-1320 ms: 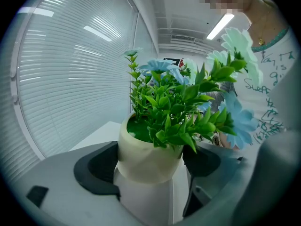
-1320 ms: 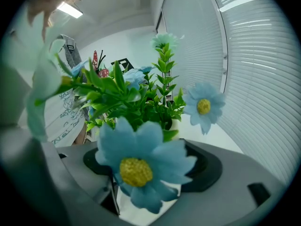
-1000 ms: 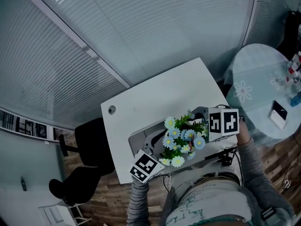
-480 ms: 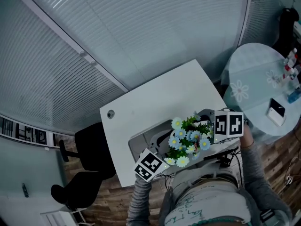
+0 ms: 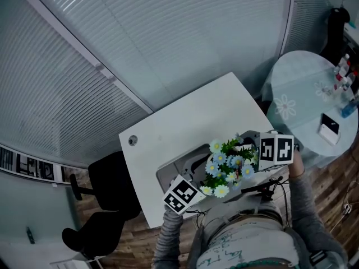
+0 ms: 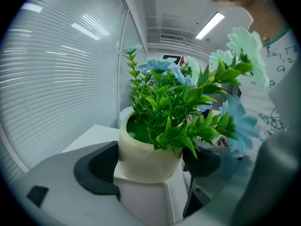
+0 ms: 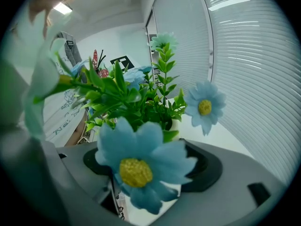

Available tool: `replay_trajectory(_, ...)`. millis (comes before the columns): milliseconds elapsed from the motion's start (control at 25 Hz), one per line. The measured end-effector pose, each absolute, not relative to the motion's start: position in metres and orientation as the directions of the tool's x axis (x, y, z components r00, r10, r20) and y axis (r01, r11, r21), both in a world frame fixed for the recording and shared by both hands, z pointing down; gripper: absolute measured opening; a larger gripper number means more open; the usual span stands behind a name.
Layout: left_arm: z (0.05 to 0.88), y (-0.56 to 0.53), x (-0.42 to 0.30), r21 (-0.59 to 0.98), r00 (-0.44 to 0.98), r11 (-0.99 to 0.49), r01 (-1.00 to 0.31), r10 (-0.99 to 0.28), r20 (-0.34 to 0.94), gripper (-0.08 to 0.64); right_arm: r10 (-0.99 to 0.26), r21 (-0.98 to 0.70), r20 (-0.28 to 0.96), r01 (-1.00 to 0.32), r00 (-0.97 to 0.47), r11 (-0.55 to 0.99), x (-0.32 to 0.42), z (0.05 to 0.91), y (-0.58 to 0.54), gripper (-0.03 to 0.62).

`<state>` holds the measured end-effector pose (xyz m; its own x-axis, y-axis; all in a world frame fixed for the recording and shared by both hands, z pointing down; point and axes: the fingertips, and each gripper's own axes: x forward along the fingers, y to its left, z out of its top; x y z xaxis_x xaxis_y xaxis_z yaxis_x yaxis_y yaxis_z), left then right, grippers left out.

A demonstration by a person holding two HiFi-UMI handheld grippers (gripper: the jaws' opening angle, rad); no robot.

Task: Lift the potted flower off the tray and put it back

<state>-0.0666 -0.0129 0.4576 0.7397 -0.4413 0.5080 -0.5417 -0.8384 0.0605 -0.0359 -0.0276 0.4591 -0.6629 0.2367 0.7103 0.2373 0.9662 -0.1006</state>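
Observation:
The potted flower [image 5: 227, 164], blue and white daisies over green leaves, stands above the grey tray [image 5: 174, 171] on the white table [image 5: 185, 119]. My left gripper [image 5: 196, 184] reaches in from the lower left, my right gripper [image 5: 252, 157] from the right. In the left gripper view the cream pot [image 6: 146, 154] sits between the dark pads [image 6: 96, 171] of the left gripper [image 6: 150, 166], which touch its sides. In the right gripper view a big blue daisy [image 7: 141, 166] hides most of the pot [image 7: 176, 124] between the right gripper's [image 7: 148, 166] pads [image 7: 204, 166]. Whether the pot rests on the tray is hidden.
A round glass table [image 5: 303, 102] with a phone [image 5: 329, 126] and small bottles stands to the right. A black chair [image 5: 106, 178] is at the table's left end. White blinds run behind the table. The person's torso is close against the near edge.
In the head view the flower and both grippers have drifted a little to the right together. Both grips look the same.

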Motion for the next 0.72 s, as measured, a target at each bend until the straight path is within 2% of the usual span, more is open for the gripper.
replay_trajectory(400, 0.4666, -0.0108, -0.0641, 0.06, 0.753, -0.86, -0.507, -0.407, 0.517, 0.437, 0.205, -0.092, 0.715, 0.201, -0.668, 0.975, -0.0333, 0.4674, -0.025, 0.367)
replay_trajectory(720, 0.4633, -0.0173, -0.058, 0.057, 0.751, -0.85, -0.523, -0.428, 0.503, 0.437, 0.219, -0.098, 0.715, 0.216, -0.664, 0.972, -0.0278, 0.4608, -0.0295, 0.367)
